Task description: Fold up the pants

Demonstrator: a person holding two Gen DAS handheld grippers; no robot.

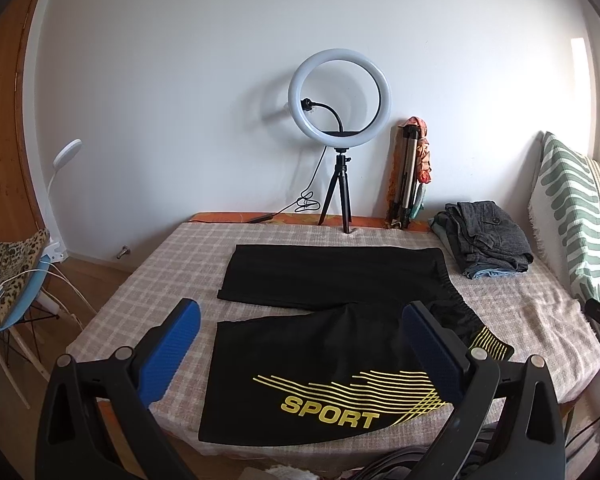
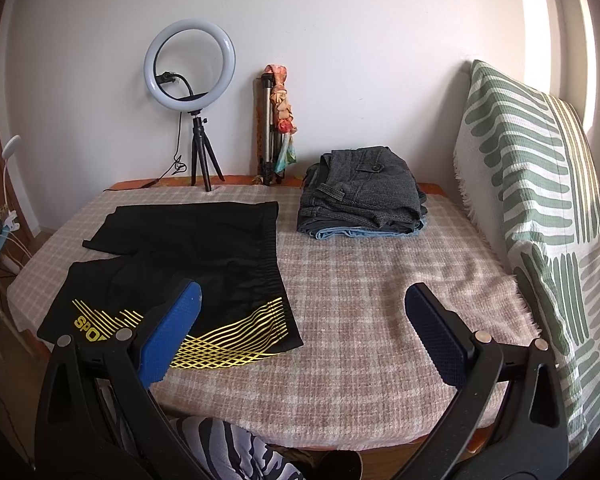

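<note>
Each hand-held gripper, left (image 1: 300, 344) and right (image 2: 302, 334), gapes wide above black shorts (image 1: 324, 376) lying crosswise, waistband rightward.

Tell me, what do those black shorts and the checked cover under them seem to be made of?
Black shorts: probably a thin, smooth synthetic sports fabric, faintly shiny, lying flat with glossy yellow print.
Checked cover: looks like a woven blanket, wool or cotton, matte and fuzzy, with a frayed fringe along its right edge.
</note>
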